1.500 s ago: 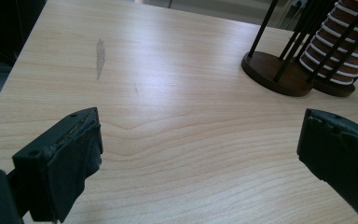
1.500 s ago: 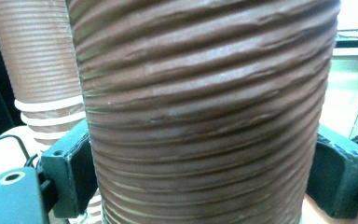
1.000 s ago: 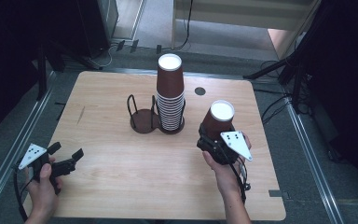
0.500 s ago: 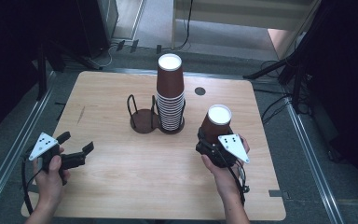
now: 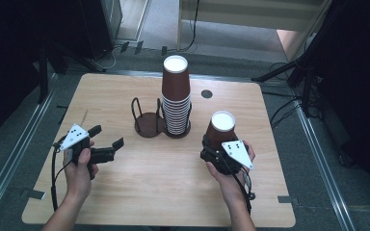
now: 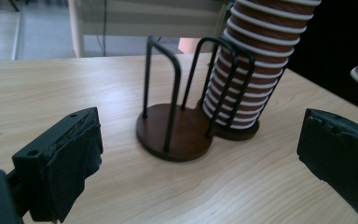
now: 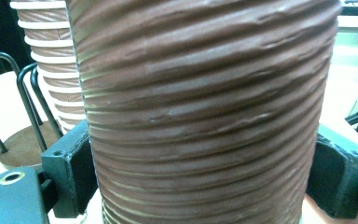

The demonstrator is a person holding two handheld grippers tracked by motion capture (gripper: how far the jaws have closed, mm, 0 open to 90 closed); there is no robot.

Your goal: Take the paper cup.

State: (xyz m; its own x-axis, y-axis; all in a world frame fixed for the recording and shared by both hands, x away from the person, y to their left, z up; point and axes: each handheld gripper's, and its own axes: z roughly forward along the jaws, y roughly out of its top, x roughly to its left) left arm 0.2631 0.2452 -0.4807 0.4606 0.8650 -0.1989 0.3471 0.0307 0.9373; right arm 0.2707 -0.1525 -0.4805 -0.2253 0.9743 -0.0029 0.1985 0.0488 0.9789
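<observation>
Brown cup point(image 7: 205, 112) ridges (dented), right tool point(image 7: 205, 182) view

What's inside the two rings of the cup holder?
The right ring of the cup holder holds the stack of upside-down cups, which hides its base. The left ring is empty: bare brown disc. Whatever is inside the cups is covered.

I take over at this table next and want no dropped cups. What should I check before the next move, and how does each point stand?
1. Right tongs clamped on the single cup: ok, pads press both sides.
2. Cup upside down like the stack: ok.
3. Left tongs open and empty: ok.
4. Empty ring of the holder free: ok.
5. Stack seated upright in its ring: ok.
6. Cup undented by the grip: cannot tell.
</observation>
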